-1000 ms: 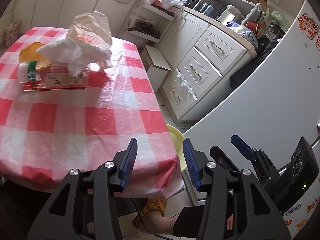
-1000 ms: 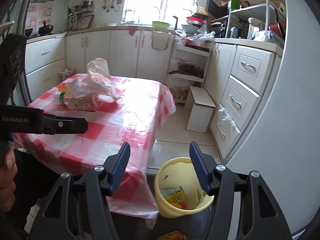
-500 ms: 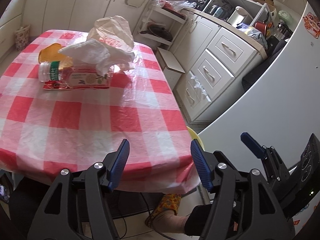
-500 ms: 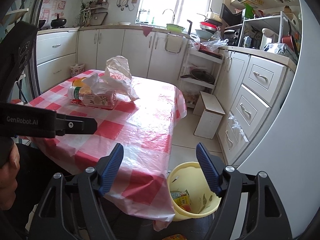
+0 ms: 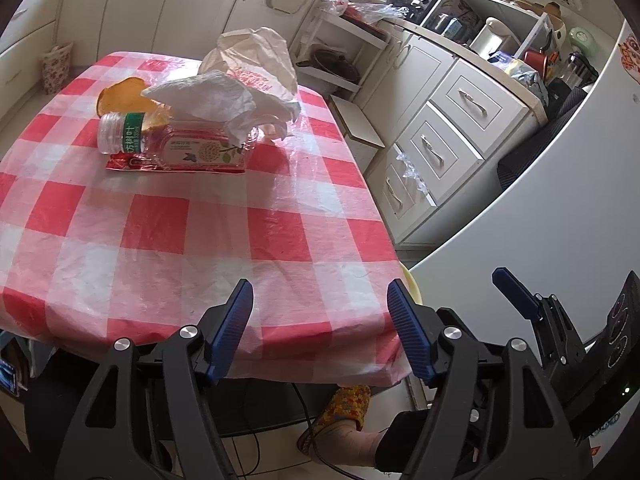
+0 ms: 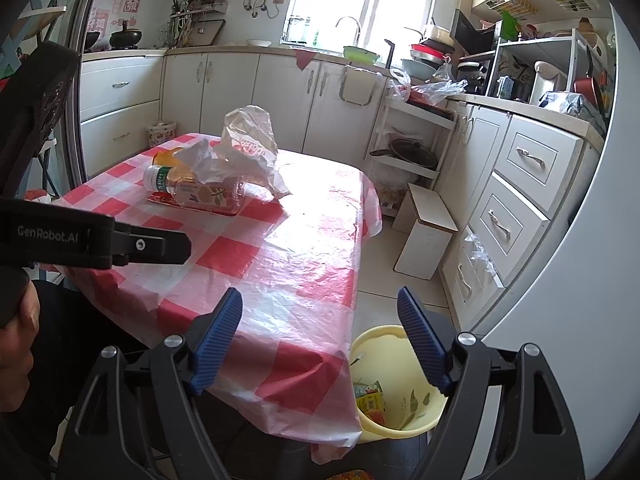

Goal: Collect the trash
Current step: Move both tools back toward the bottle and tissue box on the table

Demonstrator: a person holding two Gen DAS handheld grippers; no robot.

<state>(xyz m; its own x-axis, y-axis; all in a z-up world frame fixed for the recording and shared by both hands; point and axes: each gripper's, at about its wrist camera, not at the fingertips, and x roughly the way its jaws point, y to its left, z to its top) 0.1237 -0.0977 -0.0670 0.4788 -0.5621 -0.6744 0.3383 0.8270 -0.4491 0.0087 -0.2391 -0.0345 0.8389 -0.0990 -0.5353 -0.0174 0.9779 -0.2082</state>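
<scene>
A clear plastic bottle with a green-banded neck lies on its side on the red-checked table, on a red wrapper. A crumpled white tissue, a white plastic bag and an orange peel sit with it. The same pile shows in the right wrist view: bottle, bag. A yellow bin stands on the floor by the table's corner with cartons inside. My left gripper is open and empty at the table's near edge. My right gripper is open and empty, over the table corner and bin.
White drawers and a white fridge side line the right. A small white step stool stands on the floor beyond the table. The left gripper's body crosses the right wrist view at left.
Both grippers have risen and pulled back from the table, so the pile and bin sit lower and nearer the middle. Both sets of jaws stay open.
</scene>
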